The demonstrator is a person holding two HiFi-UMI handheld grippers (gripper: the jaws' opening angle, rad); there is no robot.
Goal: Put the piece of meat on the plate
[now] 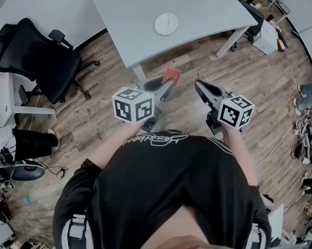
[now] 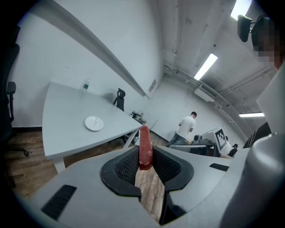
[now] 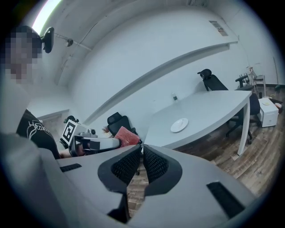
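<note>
A flat red piece of meat (image 1: 171,74) (image 2: 145,147) stands on edge between the jaws of my left gripper (image 1: 167,86) (image 2: 145,156), which is shut on it above the wood floor. A small white plate (image 1: 166,24) (image 2: 94,123) (image 3: 179,125) lies on the grey table (image 1: 136,29) ahead, apart from both grippers. My right gripper (image 1: 200,86) (image 3: 142,149) is held level beside the left one, jaws together with nothing between them. In the right gripper view, the left gripper (image 3: 95,143) and the meat (image 3: 127,135) show at the left.
A black office chair (image 1: 39,59) stands at the left, beside the table. The table's white legs (image 1: 138,73) (image 1: 227,43) reach the floor close ahead of the grippers. A white cabinet (image 1: 270,36) sits at the far right. People (image 2: 186,129) stand in the background.
</note>
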